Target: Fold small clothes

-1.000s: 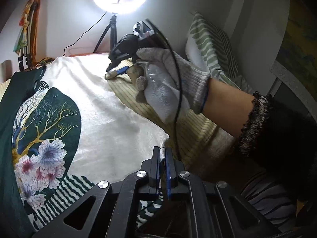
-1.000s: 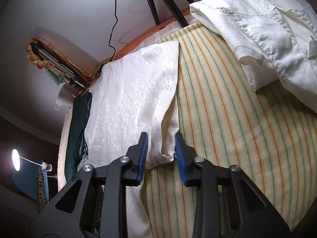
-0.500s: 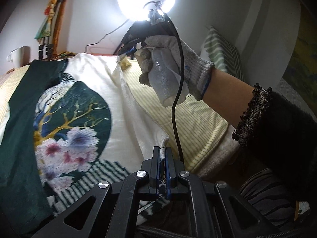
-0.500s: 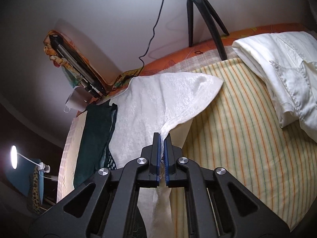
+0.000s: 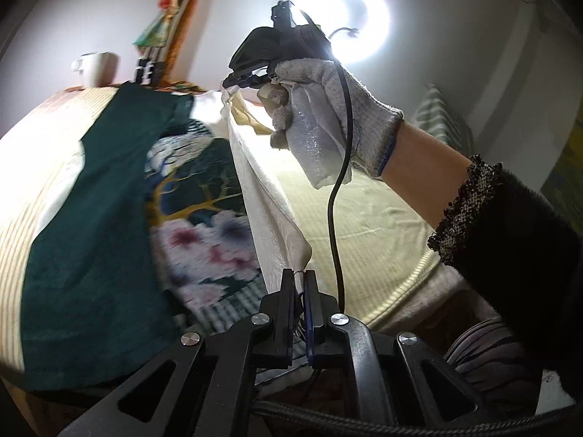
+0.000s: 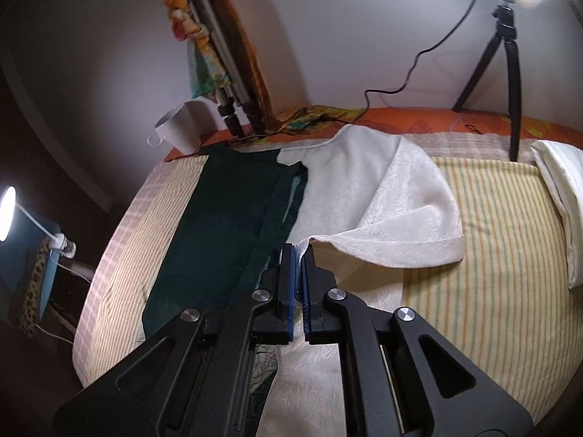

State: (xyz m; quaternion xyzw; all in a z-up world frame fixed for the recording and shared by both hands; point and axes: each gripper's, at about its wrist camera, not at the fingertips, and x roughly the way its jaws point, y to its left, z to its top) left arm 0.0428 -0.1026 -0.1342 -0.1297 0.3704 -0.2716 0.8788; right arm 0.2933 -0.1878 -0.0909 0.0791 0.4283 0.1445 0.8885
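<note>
A cream and dark green shirt (image 5: 204, 196) with a tree and flower print lies on the striped bed. My left gripper (image 5: 298, 276) is shut on its cream lower edge. My right gripper (image 6: 298, 255) is shut on the cream sleeve edge (image 6: 400, 218), and it also shows in the left wrist view (image 5: 233, 82), held by a gloved hand. The cream side is lifted between the two grippers and stands over the printed front. The green part (image 6: 226, 211) lies flat on the left.
A white folded garment (image 6: 561, 196) lies at the right of the striped bed (image 6: 492, 255). A white mug (image 6: 178, 131), a folded tripod (image 6: 226, 83) and a ring light tripod (image 6: 506, 58) with its cable stand at the far edge by the wall.
My right gripper shut on the cream sleeve edge and lifted it. Both grippers raised the cream side and carried it left over the printed front.
</note>
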